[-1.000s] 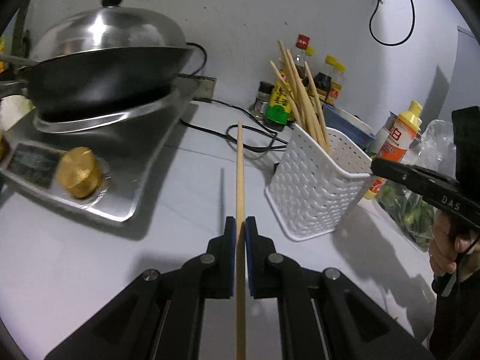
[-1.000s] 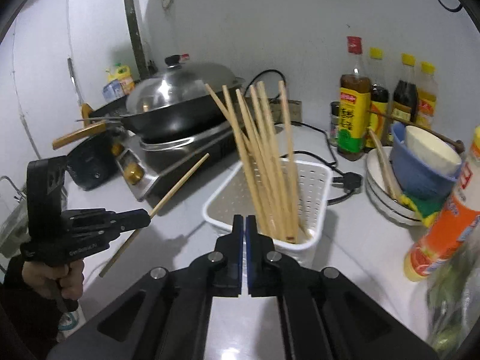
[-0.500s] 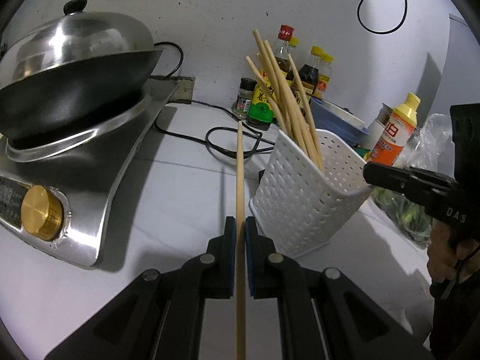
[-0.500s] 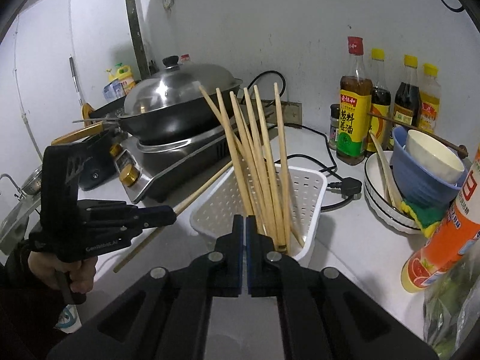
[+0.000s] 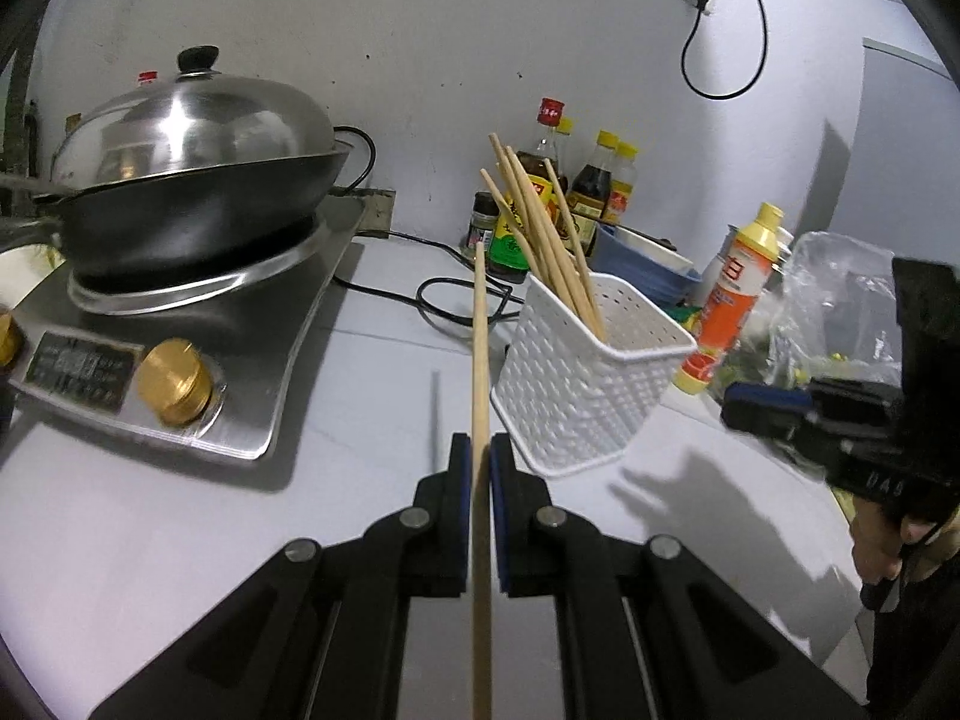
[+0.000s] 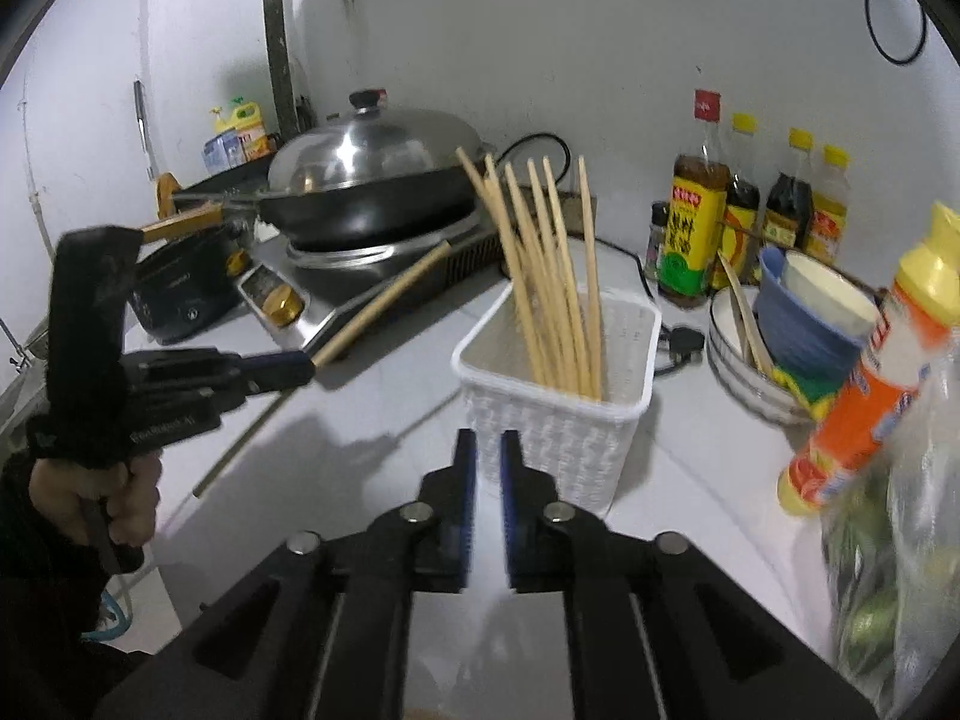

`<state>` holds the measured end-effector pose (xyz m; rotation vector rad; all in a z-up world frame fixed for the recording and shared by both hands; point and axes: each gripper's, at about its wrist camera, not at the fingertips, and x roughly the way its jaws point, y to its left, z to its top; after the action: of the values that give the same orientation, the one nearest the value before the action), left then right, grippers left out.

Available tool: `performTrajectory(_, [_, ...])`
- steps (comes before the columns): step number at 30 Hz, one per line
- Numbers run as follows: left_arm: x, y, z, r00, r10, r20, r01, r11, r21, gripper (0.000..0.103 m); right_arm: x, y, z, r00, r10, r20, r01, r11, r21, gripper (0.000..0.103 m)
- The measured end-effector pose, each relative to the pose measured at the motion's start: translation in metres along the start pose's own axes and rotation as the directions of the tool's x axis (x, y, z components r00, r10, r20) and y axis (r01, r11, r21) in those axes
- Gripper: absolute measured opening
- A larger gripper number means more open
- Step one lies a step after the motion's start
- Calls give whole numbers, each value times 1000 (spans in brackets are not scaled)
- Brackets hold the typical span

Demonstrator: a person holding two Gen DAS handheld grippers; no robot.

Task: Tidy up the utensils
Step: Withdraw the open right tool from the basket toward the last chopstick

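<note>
On the right tongs' (image 5: 744, 405) black body at three o'clock in the left wrist view, pale letters read "DAS"; its jaws are opening with nothing between them. Other labels are too blurred to read. Left tongs (image 5: 480, 450) are clenched on a long wooden chopstick (image 5: 479, 336) pointing toward twelve o'clock, above the white surface (image 5: 150, 516). Just beside its tip, at one o'clock, a white perforated plastic basket (image 5: 576, 396) holds a bundle of wooden chopsticks (image 5: 540, 228).

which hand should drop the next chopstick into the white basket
Left. The left gripper is already clamped on a chopstick just beside the white basket. The right gripper is opening with nothing between its jaws.
</note>
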<state>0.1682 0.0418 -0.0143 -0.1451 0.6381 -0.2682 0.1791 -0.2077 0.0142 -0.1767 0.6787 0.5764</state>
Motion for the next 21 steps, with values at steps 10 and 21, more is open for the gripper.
performTrajectory(10, [-38,3,-34,999,-33,27,33,999,3,6,-7,38,-65,993,-32,-110,37,998,45,26])
performTrajectory(21, [-55,14,-65,998,-63,26,63,998,-1,6,-2,77,-124,963,-38,-267,67,993,101,41])
